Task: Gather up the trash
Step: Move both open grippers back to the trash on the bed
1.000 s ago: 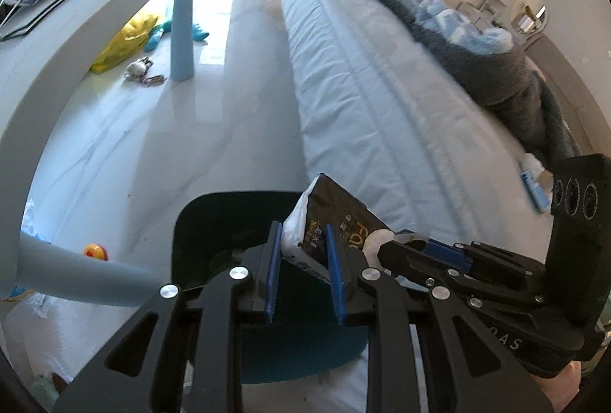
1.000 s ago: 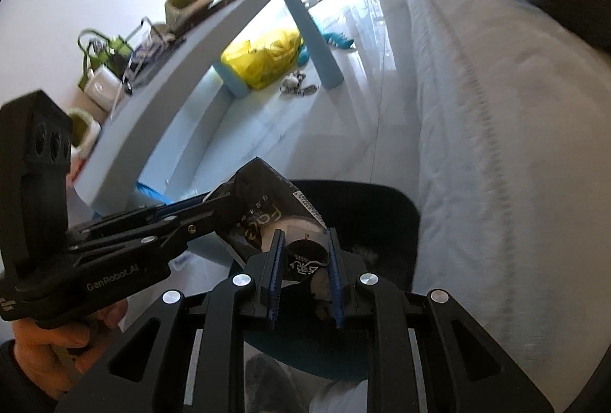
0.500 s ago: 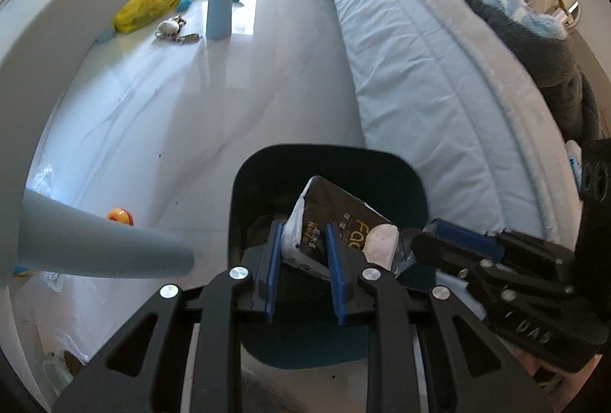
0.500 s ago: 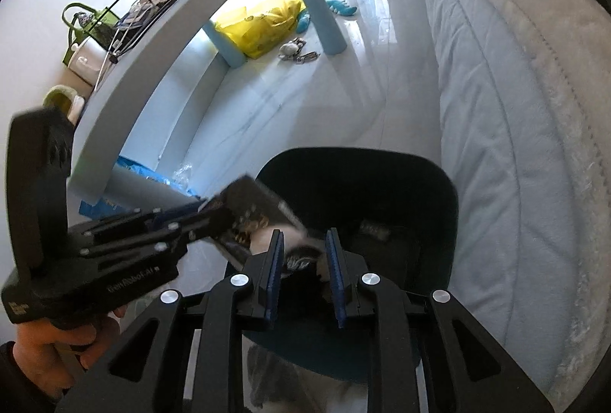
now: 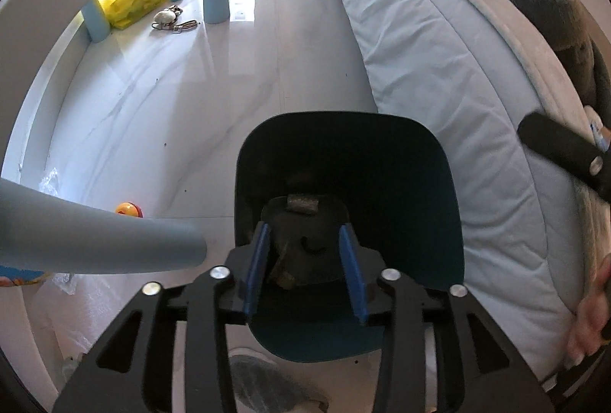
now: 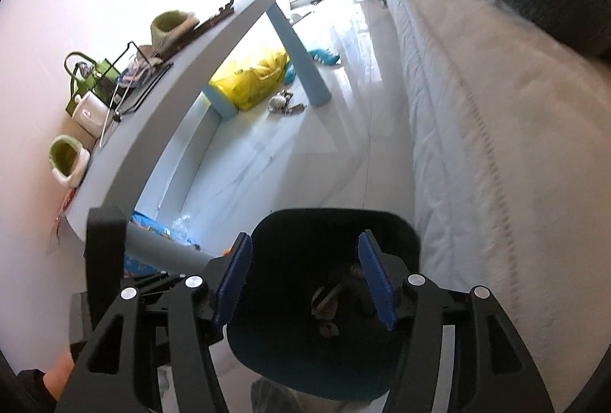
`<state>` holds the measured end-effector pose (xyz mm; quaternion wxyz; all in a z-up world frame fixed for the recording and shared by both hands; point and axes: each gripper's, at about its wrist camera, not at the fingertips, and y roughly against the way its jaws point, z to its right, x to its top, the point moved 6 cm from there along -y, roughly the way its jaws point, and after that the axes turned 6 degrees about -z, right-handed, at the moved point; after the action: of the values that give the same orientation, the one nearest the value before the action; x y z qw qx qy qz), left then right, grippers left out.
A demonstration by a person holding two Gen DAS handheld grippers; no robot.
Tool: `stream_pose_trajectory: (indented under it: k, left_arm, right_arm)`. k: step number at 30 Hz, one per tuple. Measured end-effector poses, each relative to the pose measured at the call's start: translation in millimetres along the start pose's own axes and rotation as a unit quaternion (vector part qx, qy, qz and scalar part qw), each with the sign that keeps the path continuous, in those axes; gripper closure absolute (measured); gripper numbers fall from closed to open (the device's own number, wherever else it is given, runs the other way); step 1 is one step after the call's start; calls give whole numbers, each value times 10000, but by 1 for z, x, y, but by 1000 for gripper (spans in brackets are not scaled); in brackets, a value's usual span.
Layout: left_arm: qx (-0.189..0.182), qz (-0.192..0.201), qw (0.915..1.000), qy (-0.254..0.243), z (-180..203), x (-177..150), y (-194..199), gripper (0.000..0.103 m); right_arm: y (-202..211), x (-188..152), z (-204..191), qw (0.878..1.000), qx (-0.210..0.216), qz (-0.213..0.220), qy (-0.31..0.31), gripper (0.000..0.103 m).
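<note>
The trash [image 5: 301, 252] lies at the bottom of a dark teal bin [image 5: 420, 184] that stands on the pale marble-look floor [image 5: 191, 88], just beside the bed [image 5: 458, 69]. It looks like a dark, crumpled packet with a small grey piece on top; in the right wrist view it is a dim heap [image 6: 332, 302] in shadow. No writing on it can be read.

The left gripper [image 5: 305, 271] hangs over the mouth of the bin, its blue fingers [image 5: 256, 268] spread apart and gripping nothing. The right gripper [image 6: 303, 283] is also above the bin, with its jaws wide open and empty.

Further out, a grey-blue table [image 6: 198, 69] runs along the wall, with a yellow plastic bag [image 6: 256, 77] on the floor under it. A small orange ball [image 5: 129, 210] rests near the closest table leg [image 5: 95, 241].
</note>
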<state>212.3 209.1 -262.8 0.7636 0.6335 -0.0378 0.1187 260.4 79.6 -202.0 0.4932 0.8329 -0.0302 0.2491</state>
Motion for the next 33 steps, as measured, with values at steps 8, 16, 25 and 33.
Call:
stream_pose_trajectory:
  k: [8, 16, 25, 33]
  left_arm:
    - [329, 279, 9990, -125, 11, 7, 10, 55]
    - [-26, 858, 9963, -88, 40, 28, 41, 52]
    - [-156, 1466, 9881, -450, 102, 42, 70, 33]
    - [-396, 1748, 9809, -750, 153, 45, 87, 26]
  right_arm:
    - [34, 11, 23, 9992, -83, 371, -151, 38]
    - [72, 16, 41, 9965, -279, 783, 76, 32]
    - [113, 14, 79, 9914, -692, 1086, 253, 29]
    - [154, 15, 107, 9819, -1128, 1427, 523, 25]
